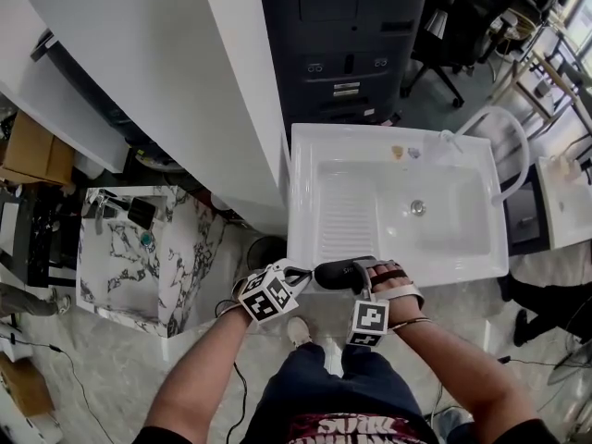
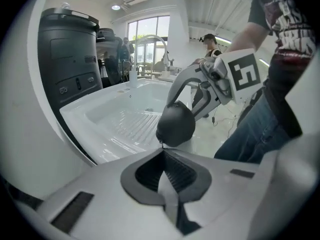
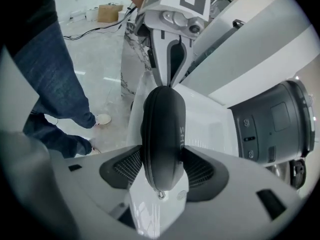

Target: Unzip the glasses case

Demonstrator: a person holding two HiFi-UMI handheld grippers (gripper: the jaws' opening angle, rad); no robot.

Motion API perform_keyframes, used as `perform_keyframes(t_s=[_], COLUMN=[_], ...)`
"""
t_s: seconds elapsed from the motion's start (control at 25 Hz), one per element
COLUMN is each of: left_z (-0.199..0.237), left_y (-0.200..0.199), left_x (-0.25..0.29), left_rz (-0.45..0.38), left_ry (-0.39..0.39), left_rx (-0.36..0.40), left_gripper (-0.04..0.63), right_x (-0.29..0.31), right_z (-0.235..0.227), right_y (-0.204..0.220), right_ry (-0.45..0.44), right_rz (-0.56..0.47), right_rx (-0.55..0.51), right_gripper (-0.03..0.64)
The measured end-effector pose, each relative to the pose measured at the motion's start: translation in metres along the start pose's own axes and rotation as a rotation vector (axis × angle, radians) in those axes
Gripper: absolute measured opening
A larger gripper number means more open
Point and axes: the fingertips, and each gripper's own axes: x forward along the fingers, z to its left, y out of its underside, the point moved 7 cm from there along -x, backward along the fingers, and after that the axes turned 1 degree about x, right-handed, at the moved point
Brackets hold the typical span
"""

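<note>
A black zippered glasses case (image 1: 339, 273) hangs in the air over the front rim of a white sink (image 1: 444, 268). My right gripper (image 1: 372, 276) is shut on it: the case (image 3: 162, 129) stands wedged between both pads, with a small metal ring (image 3: 160, 194) at its near end. My left gripper (image 1: 302, 277) meets the case's other end. Its jaws are shut, and a thin dark tab (image 2: 162, 143) hanging from the case's rounded end (image 2: 175, 124) runs into the closed tips. The left gripper (image 3: 171, 64) also shows beyond the case in the right gripper view.
The sink's basin has a ribbed slope (image 1: 342, 215) and a curved faucet (image 1: 495, 123) at the right. A dark unit (image 1: 342, 44) stands behind it, a white wall (image 1: 236, 91) to its left. A marble-patterned cabinet (image 1: 139, 248) stands at the left. Another person's foot (image 1: 546, 303) is at the right.
</note>
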Motion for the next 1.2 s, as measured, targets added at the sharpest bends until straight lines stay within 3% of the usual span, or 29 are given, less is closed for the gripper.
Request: perform_keyframes(t_s=[0.24,0.64,1.2], left_z=[-0.02,-0.048,-0.064], left_y=[0.0,-0.022,-0.033], left_x=[-0.011,0.006,0.034], left_rz=[-0.072,-0.136,-0.13], left_ry=[0.024,-0.02,-0.042], left_rx=[-0.081,-0.229,-0.351], left_gripper=[0.003,0.003,0.003], right_x=[0.004,0.004,0.004], right_z=[-0.002,-0.009,-0.007], right_y=[-0.006,-0.012,-0.016], right_ry=[0.001,-0.025,-0.037], right_rz=[0.057,0.075,0.058], right_rx=[0.065,0.139,0.158], right_gripper=[0.253,0.253,0.25])
